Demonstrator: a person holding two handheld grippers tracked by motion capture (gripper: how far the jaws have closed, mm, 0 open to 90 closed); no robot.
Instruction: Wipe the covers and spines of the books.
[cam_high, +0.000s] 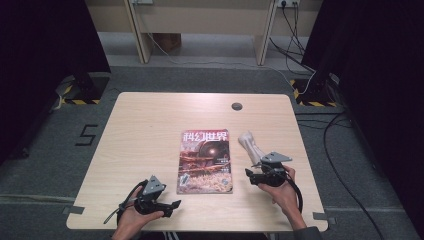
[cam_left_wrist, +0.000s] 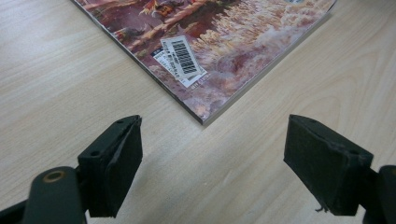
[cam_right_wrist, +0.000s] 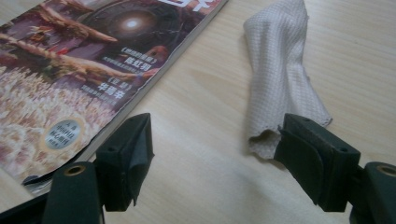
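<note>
The pale wooden desk with rounded corners (cam_high: 150, 115) has a small round dark-grey cable cap (cam_high: 236, 106) set in near its far edge, right of the middle, and a strip of grey tape at its near left corner (cam_high: 73, 210) and one at its near right corner (cam_high: 321, 217). It stands on grey carpet (cam_high: 200, 80) – a black taped figure 5 (cam_high: 87, 135) lies off the left edge, and thin black cables (cam_high: 335, 150) trail off the right edge. Beyond the far edge stands a light wooden frame (cam_high: 200, 20), with black-and-yellow striped tape (cam_high: 75, 101) off the far left corner.
</note>
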